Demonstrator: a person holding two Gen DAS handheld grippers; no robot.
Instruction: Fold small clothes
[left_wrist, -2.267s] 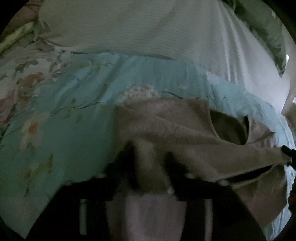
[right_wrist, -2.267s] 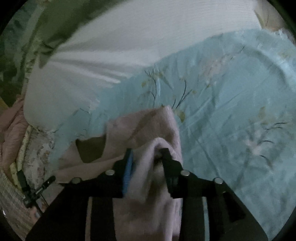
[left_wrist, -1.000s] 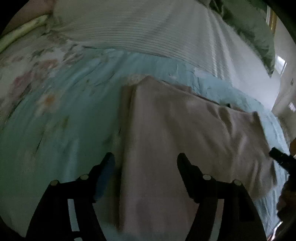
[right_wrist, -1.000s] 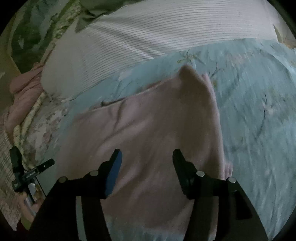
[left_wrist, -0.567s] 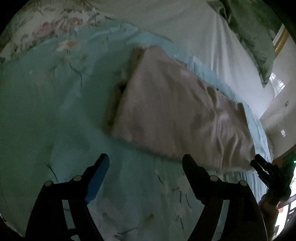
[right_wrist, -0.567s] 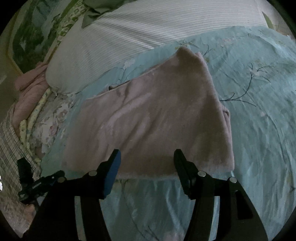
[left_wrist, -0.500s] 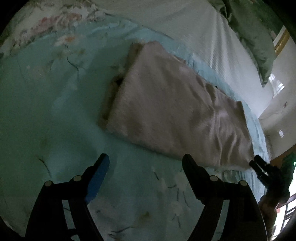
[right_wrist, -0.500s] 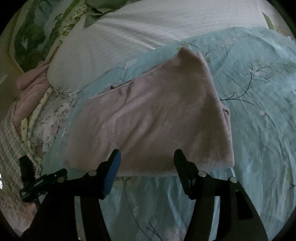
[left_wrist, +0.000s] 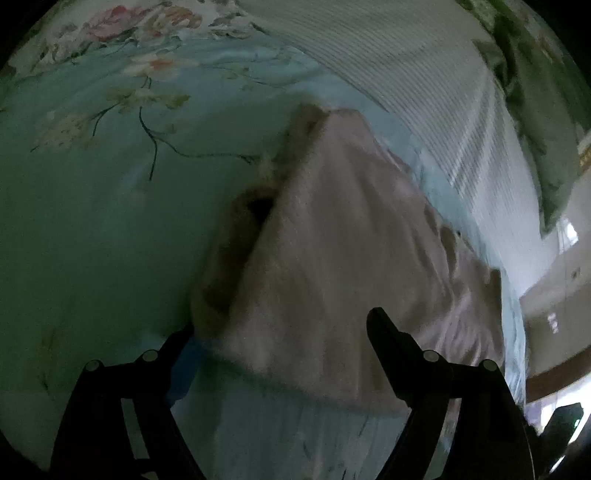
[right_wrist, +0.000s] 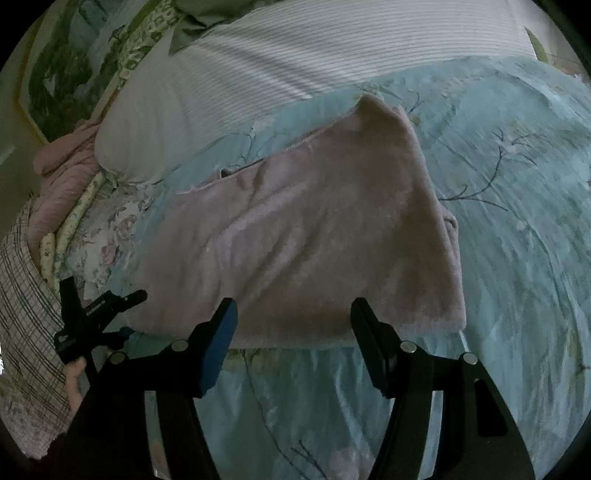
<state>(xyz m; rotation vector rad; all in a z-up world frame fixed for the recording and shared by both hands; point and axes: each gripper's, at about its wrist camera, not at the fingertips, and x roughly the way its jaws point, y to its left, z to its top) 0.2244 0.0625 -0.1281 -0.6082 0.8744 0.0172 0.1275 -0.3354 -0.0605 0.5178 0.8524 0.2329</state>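
A folded pink garment (right_wrist: 306, 236) is lying flat on the pale blue floral bedspread (right_wrist: 517, 221) of a bed, just below a white striped pillow (right_wrist: 295, 55), as both tools are hanging over its near edge. The left gripper (left_wrist: 280, 332) is sitting much nearer the cloth than half a second ago, when bare bedspread lay between its fingers; now the garment's near left corner is filling that gap, and the view has rolled. Its fingers have just been opening further and are standing released, wide apart, with the blue-padded one just beside the corner and not pressing it. The right gripper (right_wrist: 293, 317) is framing the garment's near hem much as before, its fingers released and apart, gripping nothing. The garment itself is lying where it did.
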